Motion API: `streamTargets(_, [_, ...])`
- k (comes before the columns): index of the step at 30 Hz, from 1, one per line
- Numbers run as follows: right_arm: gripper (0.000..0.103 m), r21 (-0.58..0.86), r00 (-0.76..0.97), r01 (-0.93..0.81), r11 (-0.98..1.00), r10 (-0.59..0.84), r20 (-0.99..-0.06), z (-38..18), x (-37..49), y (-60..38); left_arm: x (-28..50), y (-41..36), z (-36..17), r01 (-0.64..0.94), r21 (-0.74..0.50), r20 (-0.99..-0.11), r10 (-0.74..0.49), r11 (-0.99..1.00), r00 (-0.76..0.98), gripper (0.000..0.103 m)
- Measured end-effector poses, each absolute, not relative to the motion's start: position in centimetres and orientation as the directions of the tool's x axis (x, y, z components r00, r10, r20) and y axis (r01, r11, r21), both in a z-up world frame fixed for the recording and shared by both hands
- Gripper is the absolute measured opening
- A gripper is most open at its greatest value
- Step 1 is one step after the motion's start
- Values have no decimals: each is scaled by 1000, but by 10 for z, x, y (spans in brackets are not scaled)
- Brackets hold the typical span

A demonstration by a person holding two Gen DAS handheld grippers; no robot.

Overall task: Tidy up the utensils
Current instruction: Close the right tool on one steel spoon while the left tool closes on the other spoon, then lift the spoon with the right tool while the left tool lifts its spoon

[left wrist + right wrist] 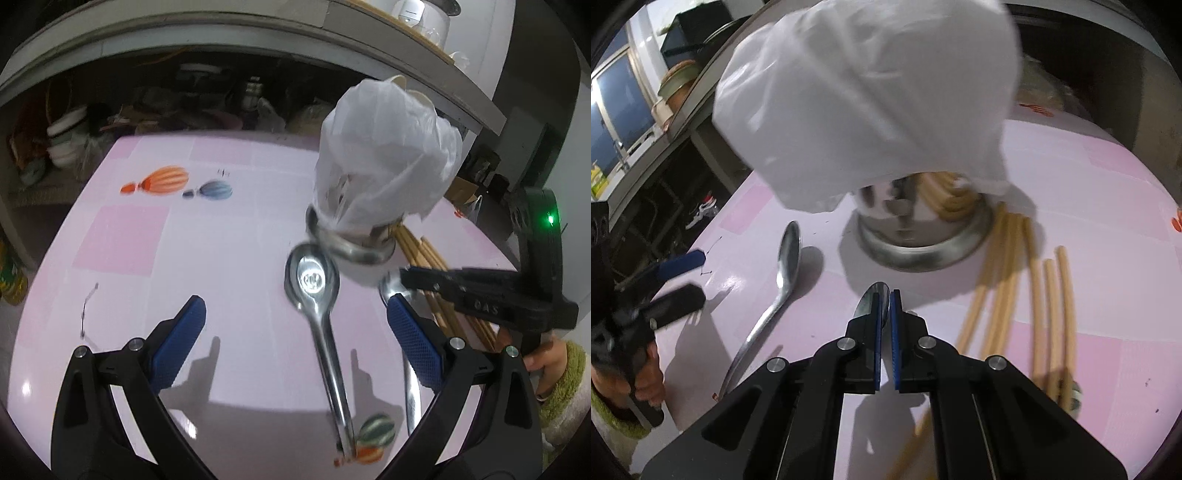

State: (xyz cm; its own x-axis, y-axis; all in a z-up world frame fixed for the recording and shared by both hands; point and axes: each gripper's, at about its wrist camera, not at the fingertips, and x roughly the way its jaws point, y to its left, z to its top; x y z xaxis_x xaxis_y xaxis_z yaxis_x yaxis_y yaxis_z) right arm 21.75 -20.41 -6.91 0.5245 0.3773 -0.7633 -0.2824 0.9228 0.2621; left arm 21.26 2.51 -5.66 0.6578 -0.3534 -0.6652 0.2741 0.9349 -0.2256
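A steel utensil holder (923, 240) stands on the pink table (1108, 229), with a white plastic bag (868, 96) over its top and chopstick ends showing inside. My right gripper (885, 295) is shut on a steel spoon (866, 304), whose bowl pokes out past the fingertips just in front of the holder. A second spoon (314, 284) lies flat on the table between the wide-apart fingers of my open left gripper (295, 314). Several loose wooden chopsticks (1034, 295) lie to the right of the holder. In the left wrist view the right gripper (406, 275) comes in from the right, holding its spoon (389, 291).
The table cover (166, 229) carries balloon prints (166, 181). Beyond its far edge a dark shelf holds bowls and clutter (66, 129). A hand in a green sleeve (554, 365) holds the right gripper. The left gripper (679, 280) shows at the left of the right wrist view.
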Motion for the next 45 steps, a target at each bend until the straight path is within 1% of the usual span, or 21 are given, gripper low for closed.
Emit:
streamTargets(6, [5, 289, 526, -266, 920, 390, -756, -70, 217, -221, 241, 4, -49, 326, -172, -674, -352, 930, 649, 95])
streamTargets(9, [5, 299, 522, -264, 917, 396, -755, -71, 219, -220, 253, -5, -49, 366, -151, -688, -364, 918, 628, 92])
streamTargets(11, [5, 303, 519, -264, 916, 400, -755, -72, 222, -216, 261, -9, -51, 384, -139, -703, -364, 913, 611, 82])
streamTargets(13, [5, 308, 518, -264, 914, 403, -754, -72, 222, -217, 268, -11, -54, 393, -130, -723, -358, 910, 591, 74])
streamTargets(15, [5, 313, 516, -263, 913, 407, -754, -73, 223, -217, 275, -14, -57, 409, -128, -740, -361, 904, 567, 69])
streamTargets(17, [5, 315, 516, -261, 912, 408, -753, -73, 223, -218, 280, -15, -60, 423, -130, -759, -365, 897, 540, 61])
streamTargets(18, [5, 318, 515, -261, 911, 410, -753, -74, 224, -218, 282, -17, -61, 428, -126, -767, -362, 895, 529, 60])
streamTargets(20, [5, 324, 515, -261, 909, 415, -750, -73, 225, -218, 284, -18, -64, 435, -126, -777, -362, 892, 516, 51])
streamTargets(22, [5, 326, 515, -262, 908, 418, -749, -73, 226, -218, 287, -19, -67, 439, -130, -788, -361, 889, 498, 48])
streamTargets(23, [5, 326, 515, -263, 908, 418, -748, -73, 227, -218, 290, -19, -68, 443, -140, -794, -368, 885, 484, 44])
streamTargets(25, [5, 327, 515, -263, 908, 419, -748, -73, 228, -219, 294, -20, -72, 446, -150, -803, -372, 883, 466, 43])
streamTargets(29, [5, 340, 506, -260, 904, 428, -749, -74, 231, -223, 297, -23, -77, 461, -160, -816, -380, 873, 435, 32])
streamTargets(31, [5, 367, 492, -251, 896, 445, -749, -76, 233, -227, 297, -24, -79, 463, -168, -821, -384, 870, 423, 28])
streamTargets(35, [6, 414, 475, -235, 879, 475, -740, -77, 238, -235, 297, -23, -82, 453, -168, -825, -376, 875, 421, 14])
streamTargets(37, [8, 424, 465, -240, 873, 486, -740, -77, 240, -235, 296, -20, -82, 446, -181, -821, -384, 877, 422, 10])
streamTargets(38, [13, 423, 459, -244, 872, 489, -742, -77, 242, -234, 296, -17, -83, 440, -190, -819, -389, 878, 423, 9])
streamTargets(39, [20, 421, 453, -250, 872, 489, -745, -77, 243, -233, 295, -16, -83, 436, -195, -817, -391, 878, 423, 9])
streamTargets(41, [29, 408, 443, -258, 876, 483, -755, -79, 246, -229, 294, -13, -83, 433, -201, -812, -397, 879, 427, 8])
streamTargets(45, [29, 388, 422, -274, 880, 473, -773, -83, 252, -222, 292, -13, -82, 435, -205, -806, -403, 877, 433, 7])
